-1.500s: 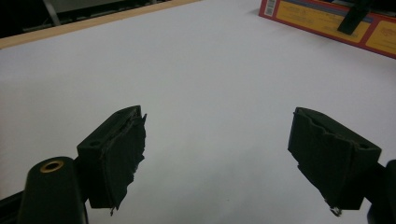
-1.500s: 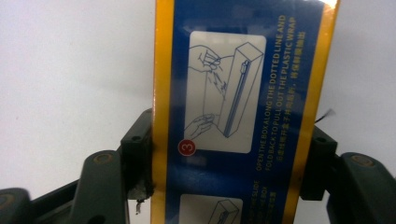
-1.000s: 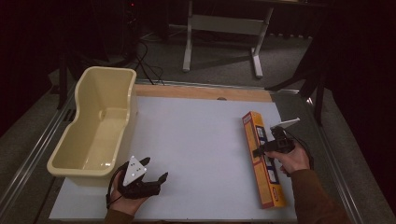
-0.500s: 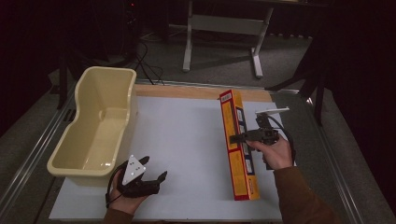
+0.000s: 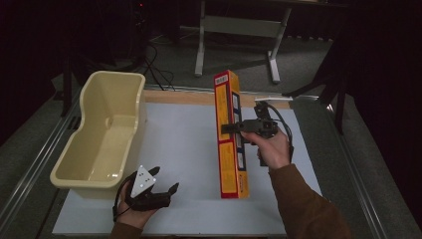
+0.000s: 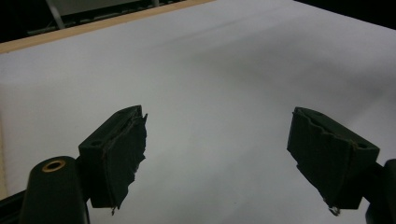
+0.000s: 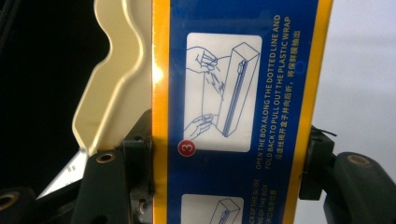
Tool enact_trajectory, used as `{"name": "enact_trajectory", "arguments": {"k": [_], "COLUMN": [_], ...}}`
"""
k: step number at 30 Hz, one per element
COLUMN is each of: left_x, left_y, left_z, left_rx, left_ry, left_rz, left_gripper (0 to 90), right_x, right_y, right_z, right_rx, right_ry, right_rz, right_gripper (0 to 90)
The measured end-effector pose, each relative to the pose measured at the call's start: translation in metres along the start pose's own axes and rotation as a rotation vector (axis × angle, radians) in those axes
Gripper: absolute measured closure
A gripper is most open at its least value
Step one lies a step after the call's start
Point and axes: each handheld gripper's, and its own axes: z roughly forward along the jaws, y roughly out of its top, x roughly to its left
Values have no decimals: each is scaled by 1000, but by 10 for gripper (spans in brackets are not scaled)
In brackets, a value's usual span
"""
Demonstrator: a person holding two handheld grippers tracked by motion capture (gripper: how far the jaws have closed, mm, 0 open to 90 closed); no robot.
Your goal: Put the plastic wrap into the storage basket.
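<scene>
A long orange-yellow box of plastic wrap (image 5: 230, 164) with blue printed panels hangs above the white table top (image 5: 184, 139), its length running near to far. My right gripper (image 5: 230, 127) is shut on its upper half, one jaw on each long side. In the right gripper view the box (image 7: 243, 70) spans the space between the pads of my right gripper (image 7: 233, 158), with the cream tub (image 7: 121, 79) behind it. My left gripper (image 5: 166, 180) rests open at the near left, beside the tub (image 5: 134, 124). In the left gripper view, nothing lies between the jaws of the left gripper (image 6: 215, 140), just bare table (image 6: 210, 56).
The cream tub takes up the table's left side and has nothing inside. A wooden strip (image 5: 174, 97) marks the far edge. Beyond it stand a metal frame's legs (image 5: 201, 50) and floor cables (image 5: 154, 64). Metal rails run along both sides.
The right hand has carried the box up and to the left, from the mat's right edge to its middle. The left gripper has stayed where it was.
</scene>
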Motion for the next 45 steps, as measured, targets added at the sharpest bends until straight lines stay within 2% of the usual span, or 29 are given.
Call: {"name": "enact_trajectory", "arguments": {"k": [4,9,13,20,27,30,35,39,42,45], "left_x": [0,1,2,5,6,6,6,5,5,5], "left_y": [0,-1,-1,-2,-3,-3,-4,-3,-3,-2], "left_z": [-1,0,0,0,-2,-2,-2,-1,1,1], "left_rx": [-1,-1,-3,-5,-5,-4,-5,-5,-3,-4], "left_ry": [0,-2,-4,-5,0,1,2,-1,-2,-5], "left_rz": [-2,-6,-12,-31,-36,-36,-38,-38,-37,-35], "left_gripper": [193,192,192,192,192,192,192,192,192,192], "right_x": [15,25,26,25,30,31,38,44,45,50], "right_y": [13,28,38,52,63,66,71,74,77,80], "right_z": [10,24,35,54,67,71,77,85,95,106], "right_rx": [-18,-13,-15,-25,-25,-36,-49,-50,-40,-31], "right_ry": [8,12,38,91,118,146,131,139,169,162], "right_rz": [-7,-5,21,95,118,139,132,136,156,150], "right_gripper": [390,390,391,391,391,391,391,391,391,391]}}
